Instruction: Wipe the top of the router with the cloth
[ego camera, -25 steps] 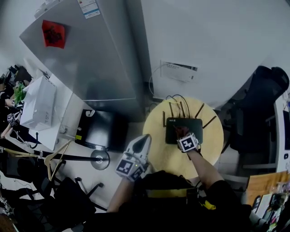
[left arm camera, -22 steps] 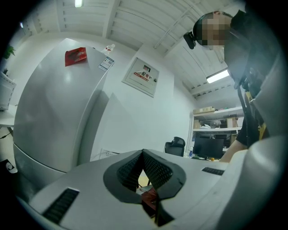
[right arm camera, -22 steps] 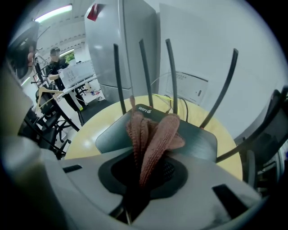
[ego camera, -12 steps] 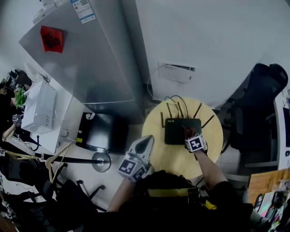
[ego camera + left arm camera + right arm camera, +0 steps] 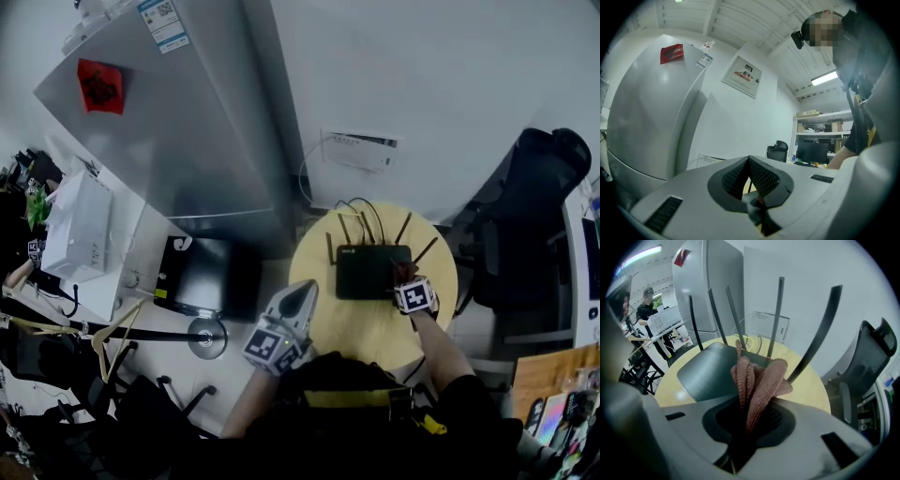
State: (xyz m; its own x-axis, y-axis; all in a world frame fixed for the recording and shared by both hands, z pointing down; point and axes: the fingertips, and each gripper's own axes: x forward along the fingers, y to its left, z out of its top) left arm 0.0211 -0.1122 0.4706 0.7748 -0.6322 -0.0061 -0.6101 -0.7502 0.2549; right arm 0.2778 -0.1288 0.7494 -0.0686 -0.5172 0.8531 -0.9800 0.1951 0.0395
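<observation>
Only its own view shows the right gripper point(image 5: 749, 425) pinching the cloth point(image 5: 757, 378), at the right end of the router point(image 5: 370, 272) on the round table point(image 5: 356, 328). Left gripper point(image 5: 750, 176): jaws pressed together, nothing between them, left of the table.

Grey left claw point(image 5: 300, 287), probably black top point(image 5: 356, 422)

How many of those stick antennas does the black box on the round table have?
5 antennas along the router's far edge: three left of the cloth, two right. The cloth could hide another.
</observation>
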